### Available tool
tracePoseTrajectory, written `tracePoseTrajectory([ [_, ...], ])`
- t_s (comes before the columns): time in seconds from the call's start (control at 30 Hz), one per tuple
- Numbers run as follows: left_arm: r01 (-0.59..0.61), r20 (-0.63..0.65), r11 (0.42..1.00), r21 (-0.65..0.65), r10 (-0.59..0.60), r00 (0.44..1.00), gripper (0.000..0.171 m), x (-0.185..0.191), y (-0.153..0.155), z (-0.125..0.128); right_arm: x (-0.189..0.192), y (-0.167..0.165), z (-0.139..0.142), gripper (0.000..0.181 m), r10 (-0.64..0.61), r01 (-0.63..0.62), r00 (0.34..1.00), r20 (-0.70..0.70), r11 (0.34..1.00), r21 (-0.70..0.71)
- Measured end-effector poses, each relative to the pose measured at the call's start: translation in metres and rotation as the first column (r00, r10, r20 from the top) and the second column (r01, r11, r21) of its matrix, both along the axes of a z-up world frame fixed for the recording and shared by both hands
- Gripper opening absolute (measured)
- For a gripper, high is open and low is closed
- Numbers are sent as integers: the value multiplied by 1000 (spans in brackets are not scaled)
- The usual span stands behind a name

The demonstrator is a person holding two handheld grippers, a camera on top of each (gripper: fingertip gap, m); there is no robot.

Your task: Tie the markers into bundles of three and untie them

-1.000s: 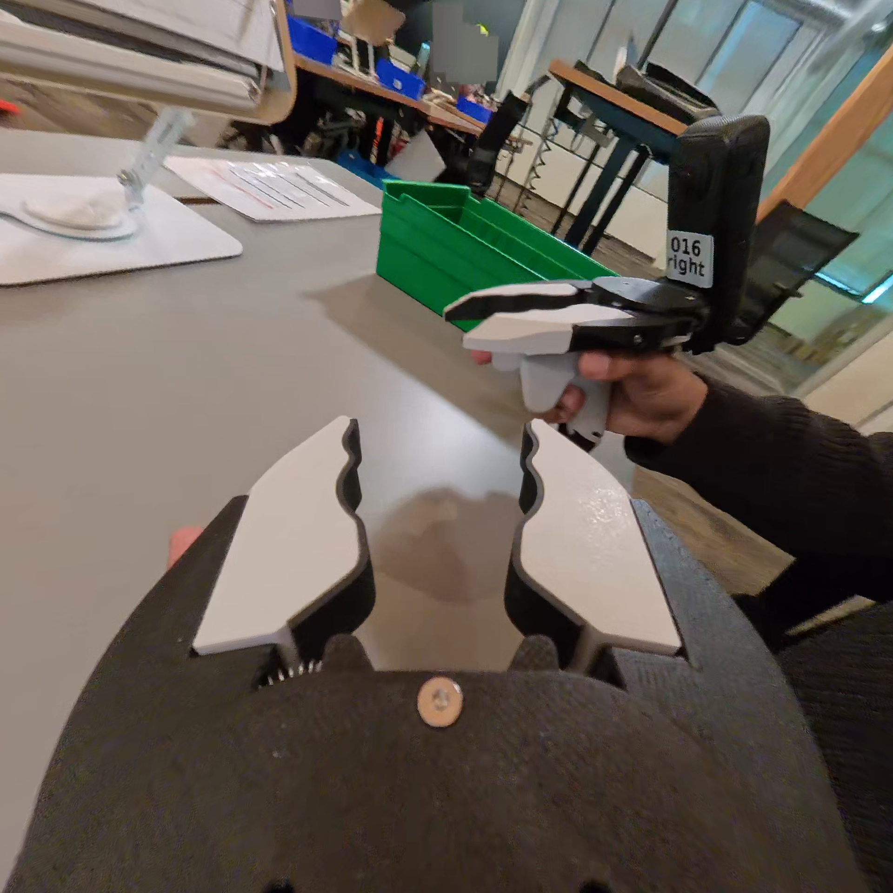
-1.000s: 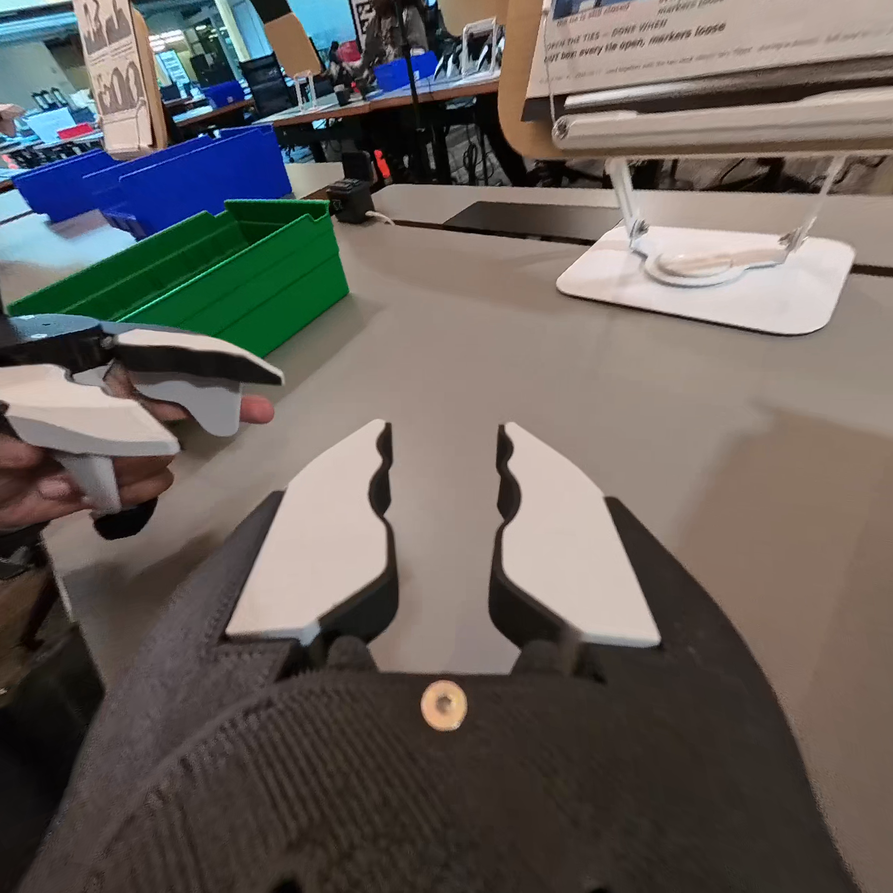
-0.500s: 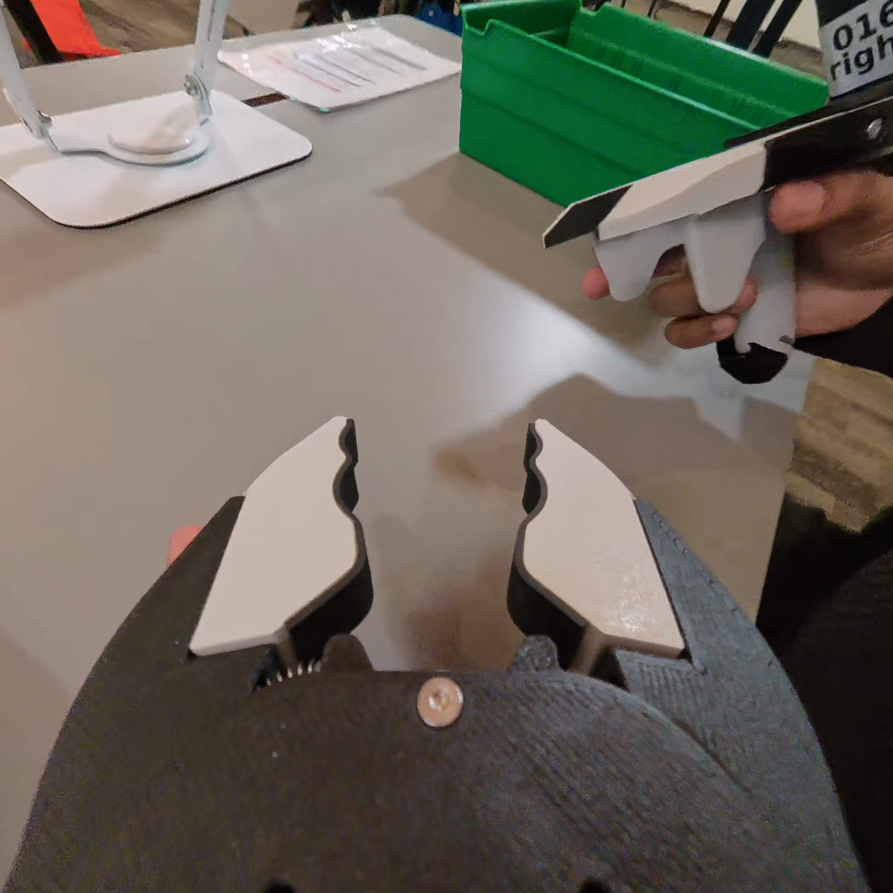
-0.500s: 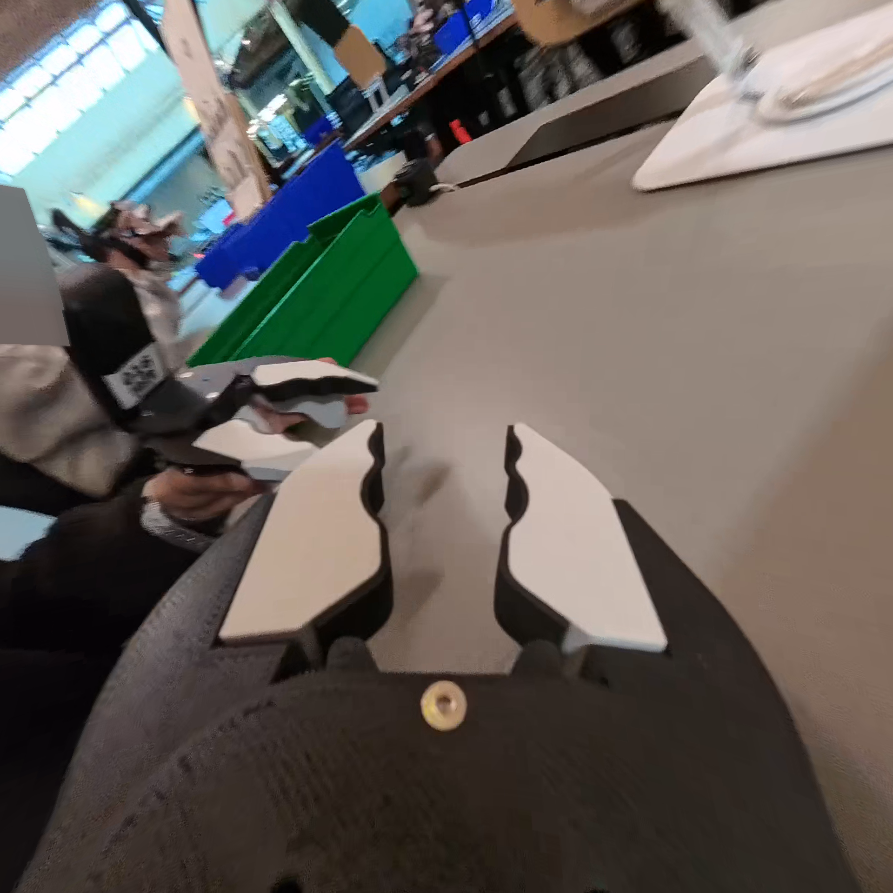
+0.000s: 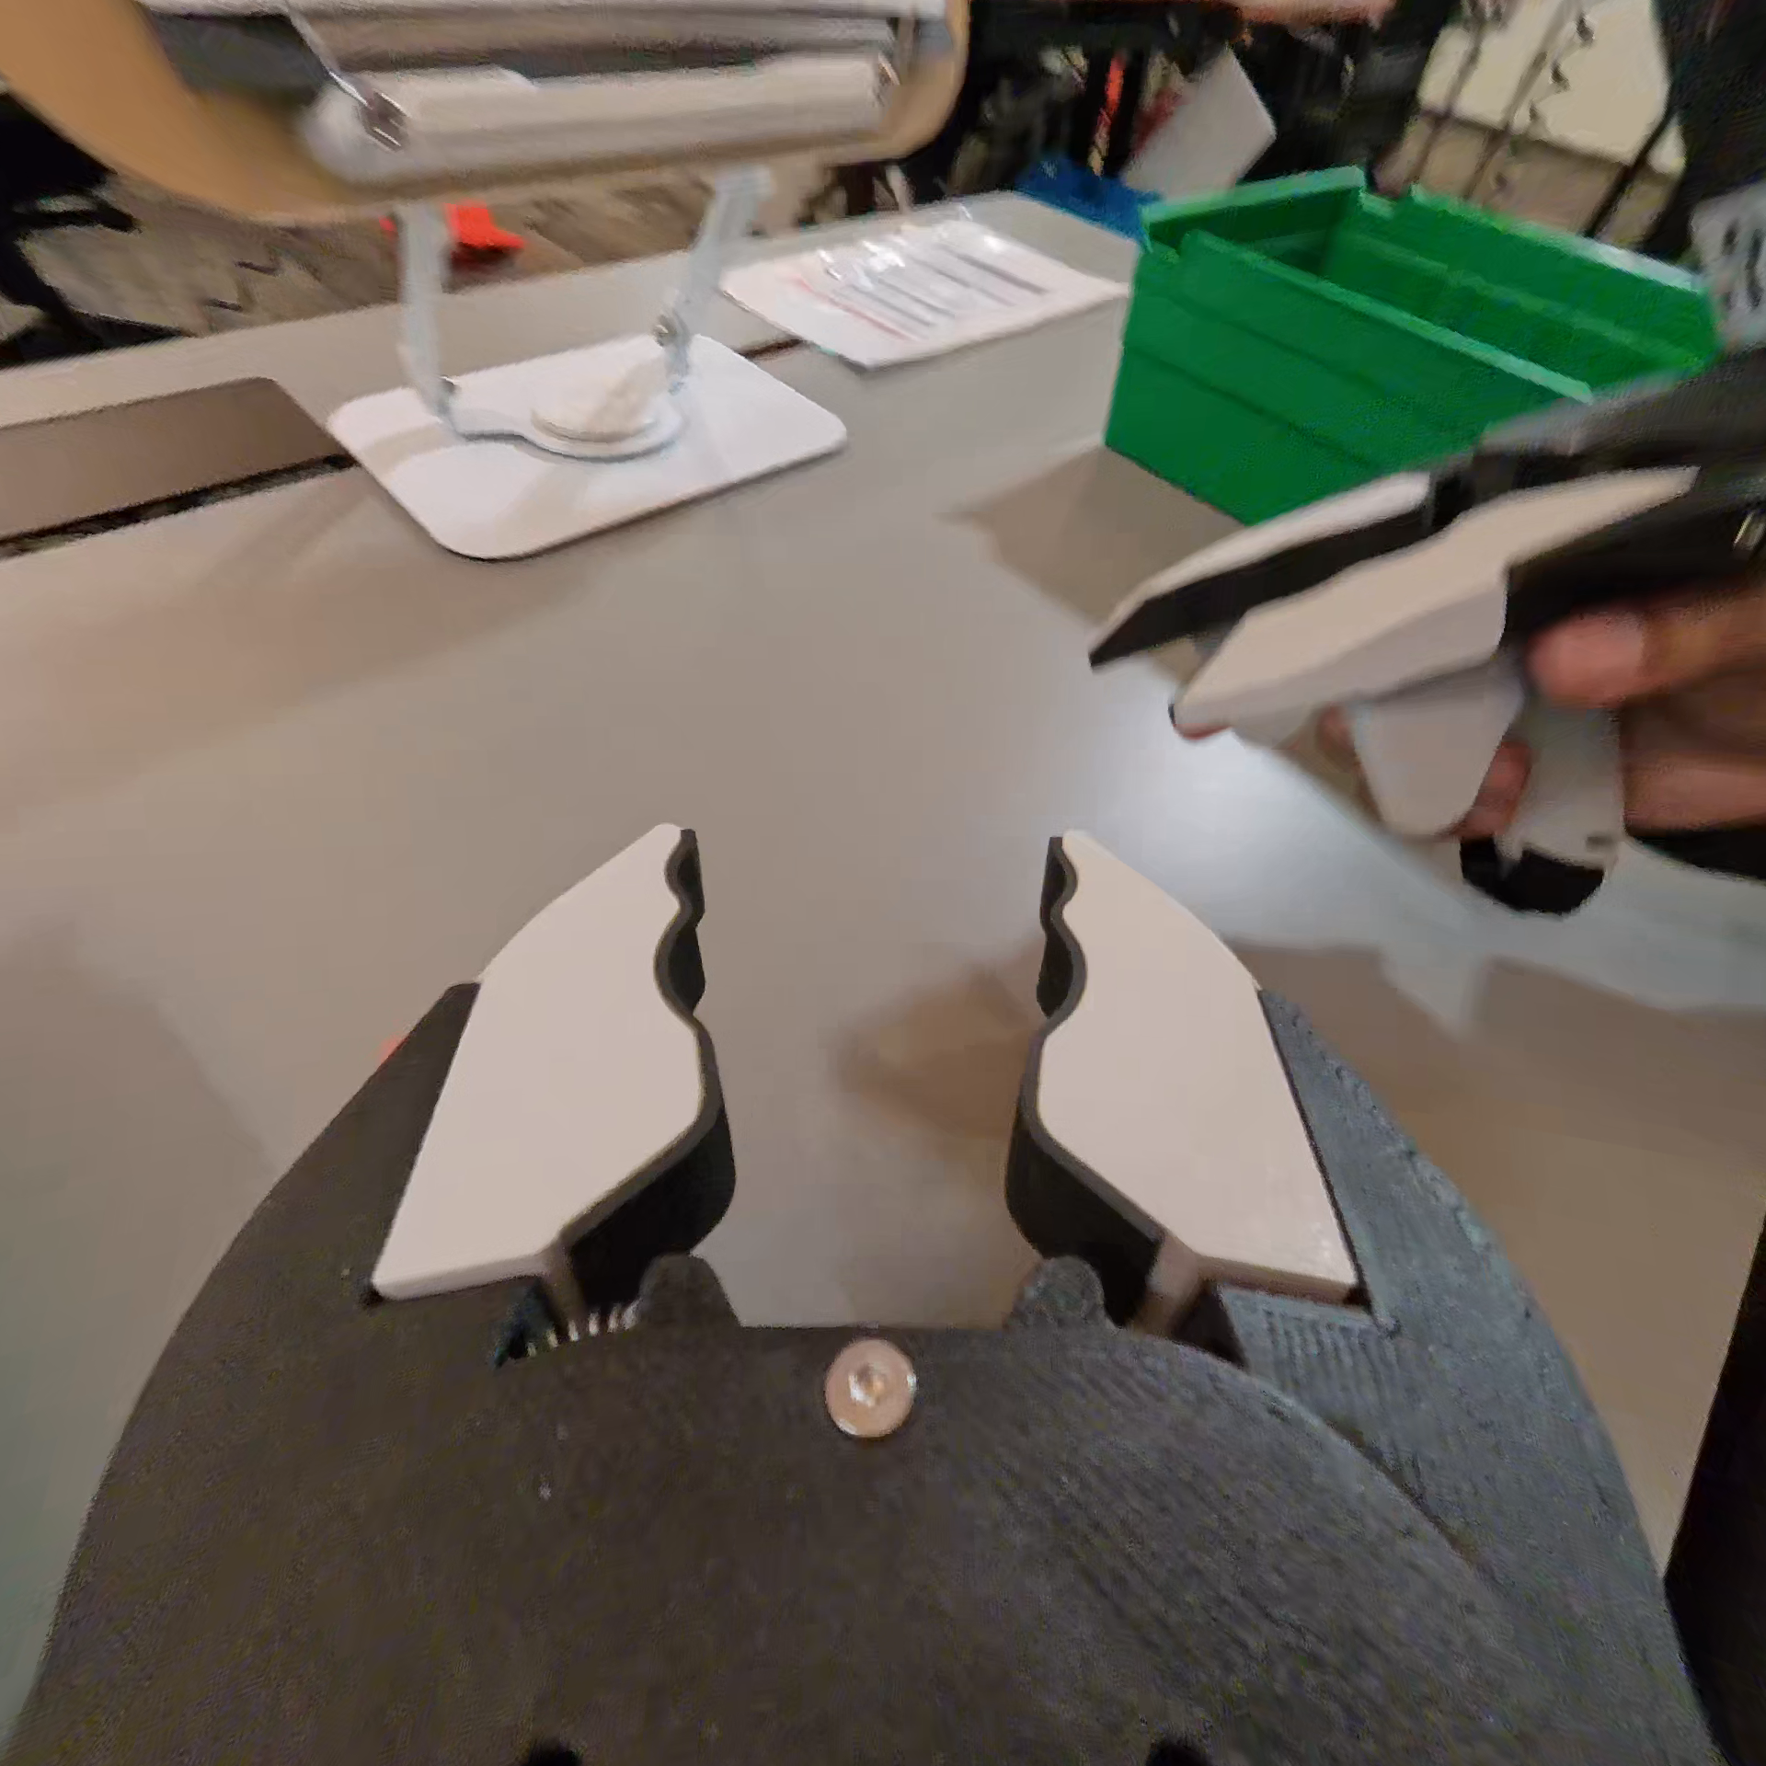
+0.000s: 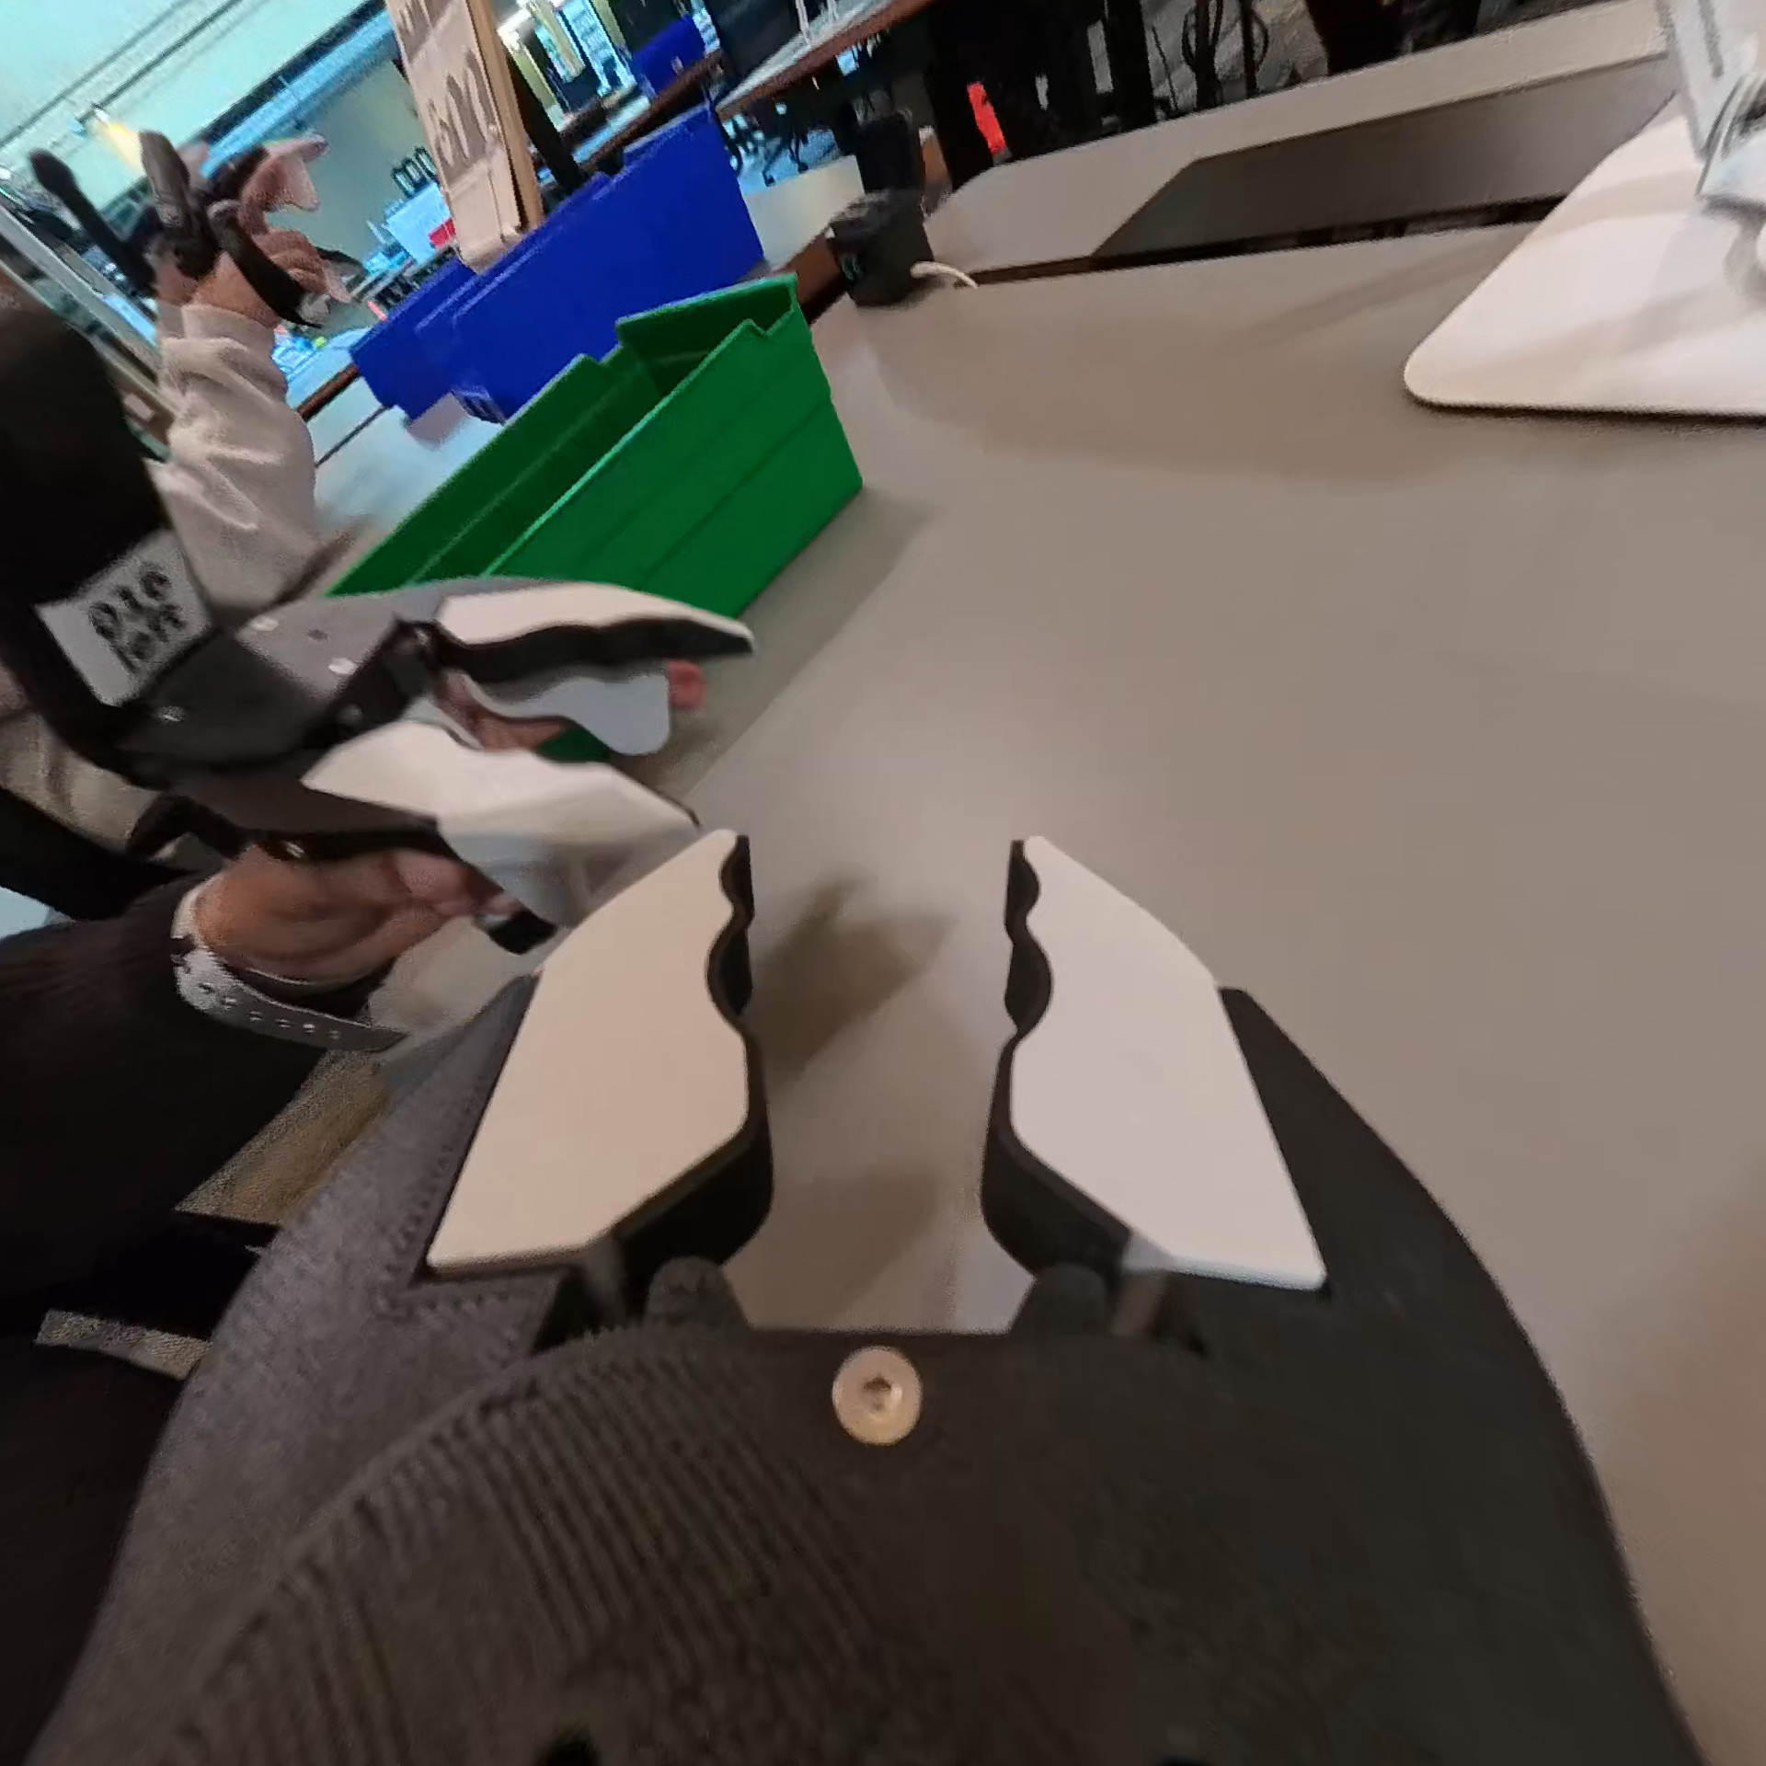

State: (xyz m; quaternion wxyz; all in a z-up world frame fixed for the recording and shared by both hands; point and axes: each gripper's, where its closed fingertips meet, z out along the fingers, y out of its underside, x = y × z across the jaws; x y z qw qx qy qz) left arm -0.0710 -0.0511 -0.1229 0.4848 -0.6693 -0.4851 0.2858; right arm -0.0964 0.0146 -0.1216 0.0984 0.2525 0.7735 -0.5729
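Left gripper [image 5: 872, 841] hovers over the bare grey table [image 5: 478, 726], jaws set wide apart, nothing between them. Right gripper [image 6: 877, 846] is likewise above the table, jaws parted a little less widely, also empty. In the left wrist view the right gripper appears at the right edge, held in a hand [image 5: 1663, 726] whose fingers wrap the pale trigger grip; motion blur softens it. In the right wrist view the left gripper sits just beside the right gripper's left finger, held in a hand [image 6: 315, 908] with a watch strap at the wrist. Green bin [image 5: 1376, 354] stands on the table beyond the grippers, well apart from both; its inside is not visible enough to tell contents. White stand base [image 5: 583, 440] rests on the table farther back, carrying two thin uprights and a tilted board above. A laminated sheet [image 5: 917, 296] lies flat between stand base and green bin. Blue bins [image 6: 573, 277] sit behind the green one. Another person [image 6: 229, 315] stands in the background.
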Motion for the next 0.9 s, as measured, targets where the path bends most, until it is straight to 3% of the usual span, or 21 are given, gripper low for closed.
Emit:
tracePoseTrajectory([
  [0.13,-156,-96,987,-32,153,984,71,14,-38,48,7,3,-10,53,-19,22,998,-56,998,56],
  [0.23,-298,-172,934,-196,267,948,91,42,-101,95,11,10,-11,53,-37,41,997,-68,997,63],
  [0.3,-347,-132,872,-345,321,938,91,71,-153,108,11,14,-9,53,-59,61,997,-45,997,40],
  [0.4,-156,193,880,-448,265,945,89,130,-196,66,5,19,-6,52,-100,100,994,39,995,-15],
  [0.53,-203,281,803,-560,415,865,87,162,-259,19,2,18,0,48,-104,110,990,91,992,-68],
  [0.63,-105,466,870,-482,356,810,78,168,-255,-22,7,12,-1,48,-77,81,995,70,995,-54],
  [0.7,-61,534,881,-469,338,775,77,166,-253,-40,11,7,-1,47,-58,62,996,64,997,-52],
  [0.83,37,612,889,-456,283,738,54,158,-247,-58,17,-2,2,47,-13,19,996,83,997,-71],
  [0.9,68,651,917,-393,225,725,51,154,-236,-61,17,-5,2,46,2,3,997,81,998,-68],
])
